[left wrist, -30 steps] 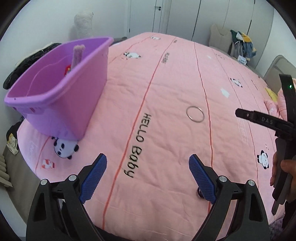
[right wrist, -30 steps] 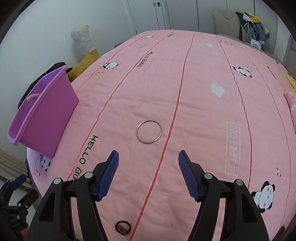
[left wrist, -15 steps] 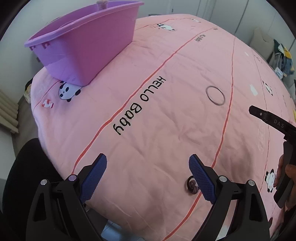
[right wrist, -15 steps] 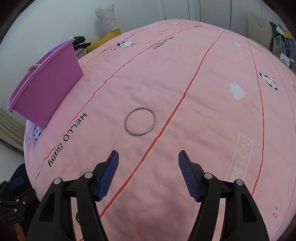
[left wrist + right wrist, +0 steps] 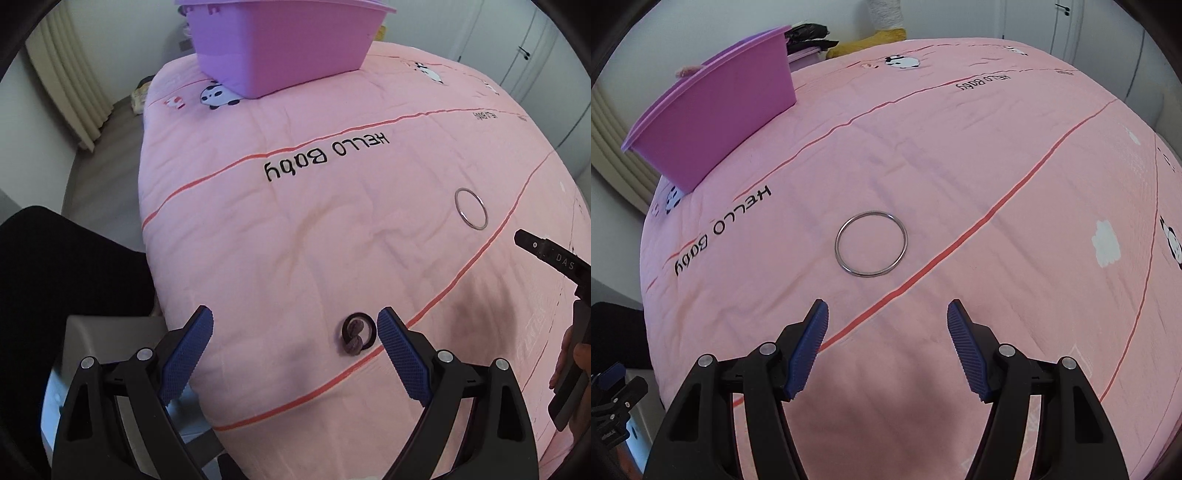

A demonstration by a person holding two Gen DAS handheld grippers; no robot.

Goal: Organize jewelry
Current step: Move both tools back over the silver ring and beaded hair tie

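A thin silver bangle (image 5: 871,243) lies flat on the pink bedspread (image 5: 979,158), just ahead of my open, empty right gripper (image 5: 887,345). It also shows in the left wrist view (image 5: 470,208). A small dark hair tie with a brownish bead (image 5: 356,334) lies near the bed's front edge, just inside the right finger of my open, empty left gripper (image 5: 294,352). A purple plastic bin (image 5: 280,44) stands at the far left corner of the bed, also in the right wrist view (image 5: 720,122).
The bed edge drops to the floor on the left (image 5: 103,155). A grey stool or box (image 5: 96,332) sits below the left gripper. The right gripper's body (image 5: 554,254) shows at the right. A yellow plush toy (image 5: 871,37) sits behind the bed.
Both grippers swung left and lower toward the bed. The hair tie now sits between the left fingers, near the right one. The bangle looms larger before the right gripper. Both stay open.
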